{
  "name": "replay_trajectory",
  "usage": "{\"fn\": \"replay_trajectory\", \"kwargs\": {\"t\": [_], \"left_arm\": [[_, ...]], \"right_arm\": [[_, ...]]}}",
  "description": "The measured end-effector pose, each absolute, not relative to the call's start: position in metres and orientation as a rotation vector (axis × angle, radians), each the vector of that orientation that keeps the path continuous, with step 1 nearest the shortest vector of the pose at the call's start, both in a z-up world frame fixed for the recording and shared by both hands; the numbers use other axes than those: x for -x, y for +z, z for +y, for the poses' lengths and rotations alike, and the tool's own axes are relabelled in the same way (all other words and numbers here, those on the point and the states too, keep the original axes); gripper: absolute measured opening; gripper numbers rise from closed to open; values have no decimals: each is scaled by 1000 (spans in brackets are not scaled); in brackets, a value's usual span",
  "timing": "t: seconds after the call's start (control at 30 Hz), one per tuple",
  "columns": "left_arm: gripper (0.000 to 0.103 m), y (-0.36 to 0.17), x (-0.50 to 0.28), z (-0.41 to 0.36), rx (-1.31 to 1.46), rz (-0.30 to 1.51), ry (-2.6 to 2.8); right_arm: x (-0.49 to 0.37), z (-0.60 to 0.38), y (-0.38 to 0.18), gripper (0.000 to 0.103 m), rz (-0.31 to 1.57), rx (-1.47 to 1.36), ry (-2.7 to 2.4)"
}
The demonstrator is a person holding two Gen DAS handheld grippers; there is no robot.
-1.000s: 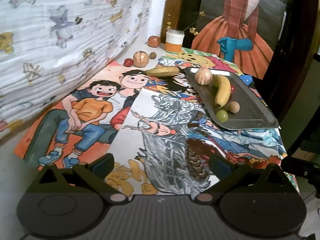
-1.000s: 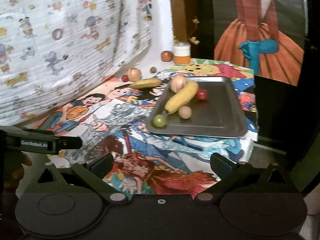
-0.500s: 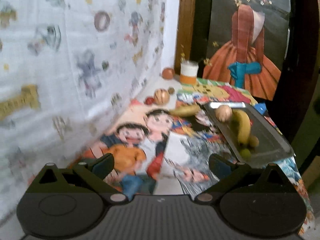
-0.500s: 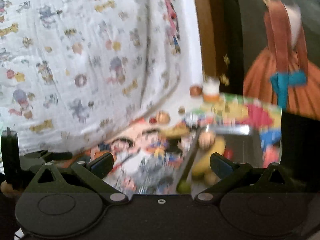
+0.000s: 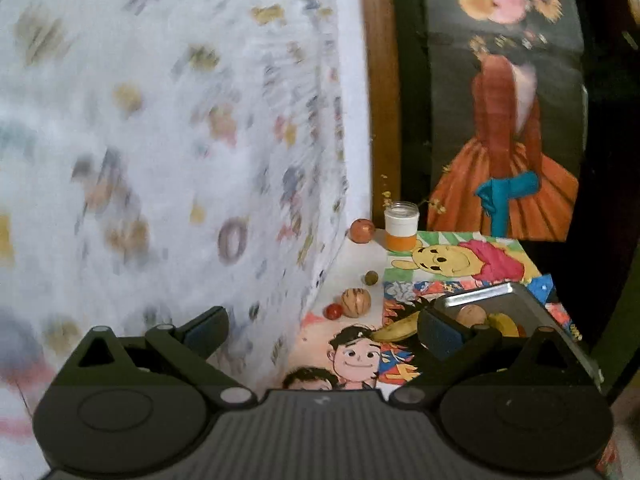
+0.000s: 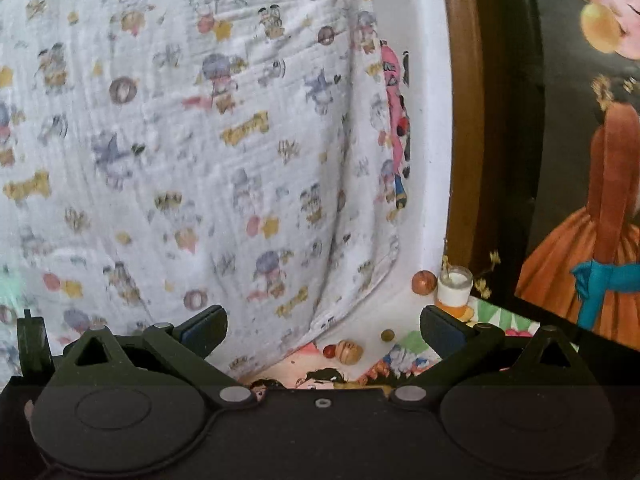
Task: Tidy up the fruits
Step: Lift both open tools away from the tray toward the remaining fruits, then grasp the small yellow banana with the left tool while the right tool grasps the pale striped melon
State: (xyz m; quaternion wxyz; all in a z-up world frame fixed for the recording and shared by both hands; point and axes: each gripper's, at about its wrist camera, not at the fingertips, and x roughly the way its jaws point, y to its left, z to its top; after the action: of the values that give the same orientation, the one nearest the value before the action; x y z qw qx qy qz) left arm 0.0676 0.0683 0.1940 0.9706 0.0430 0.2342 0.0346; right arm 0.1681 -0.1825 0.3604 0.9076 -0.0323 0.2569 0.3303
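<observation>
Left wrist view: left gripper (image 5: pixel 323 330) spread, empty; right gripper (image 6: pixel 323 330) likewise. Loose fruit at table's far left edge: striped round fruit (image 5: pixel 355 302) beside cherry (image 5: pixel 333 311). Probably light, rigid, rolls easily; pinch across its middle. Tray (image 5: pixel 532 304) sits right.

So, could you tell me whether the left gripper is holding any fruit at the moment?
No, the left gripper is open with nothing between its fingers, and the striped round fruit lies apart on the table.
</observation>
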Motion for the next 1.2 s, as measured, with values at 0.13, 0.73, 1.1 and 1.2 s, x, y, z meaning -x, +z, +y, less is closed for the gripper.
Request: {"fn": "replay_trajectory", "kwargs": {"t": [0.13, 0.73, 1.1, 1.2], "left_arm": [[103, 217, -84, 55, -190, 474, 51], [103, 154, -202, 47, -68, 426, -139], [103, 75, -264, 35, -133, 528, -289], [103, 55, -278, 32, -155, 559, -318]], "right_arm": [[-191, -174, 388, 103, 548, 196, 687], [-360, -151, 254, 102, 668, 566, 967], [-441, -95, 132, 102, 794, 677, 1109], [-459, -88, 107, 102, 823, 676, 1118]]}}
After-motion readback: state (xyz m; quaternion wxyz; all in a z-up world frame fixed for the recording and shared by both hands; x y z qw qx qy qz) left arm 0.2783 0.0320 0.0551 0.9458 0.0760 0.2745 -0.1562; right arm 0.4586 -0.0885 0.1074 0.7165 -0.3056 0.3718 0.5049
